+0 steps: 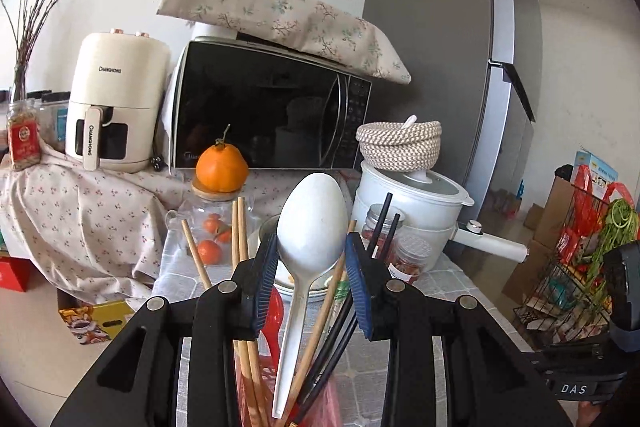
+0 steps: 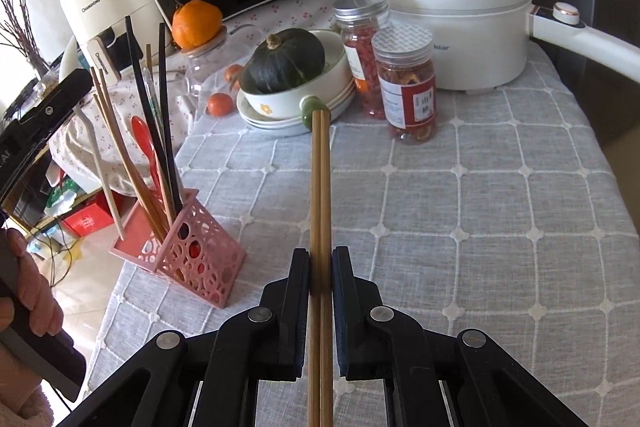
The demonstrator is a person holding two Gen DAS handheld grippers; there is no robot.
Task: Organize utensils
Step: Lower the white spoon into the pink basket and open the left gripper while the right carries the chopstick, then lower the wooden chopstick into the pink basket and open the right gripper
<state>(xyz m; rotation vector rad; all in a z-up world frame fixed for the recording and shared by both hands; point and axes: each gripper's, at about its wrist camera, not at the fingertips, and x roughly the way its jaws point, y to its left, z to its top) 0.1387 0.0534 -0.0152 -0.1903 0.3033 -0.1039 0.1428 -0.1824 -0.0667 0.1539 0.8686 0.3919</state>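
A pair of wooden chopsticks (image 2: 321, 195) is sitting pinched in the nearly closed right gripper (image 2: 320, 279) over the checked cloth (image 2: 480, 207), while the left gripper (image 1: 311, 267), jaws partly apart and gripping nothing, is hovering over the pink holder (image 2: 192, 255) at left, a white spoon (image 1: 310, 227) standing between them.

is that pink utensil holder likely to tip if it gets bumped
Probably yes. The pink utensil holder looks like light perforated plastic, and the black chopsticks and white spoon stand far above its rim. It also sits near the table's edge.
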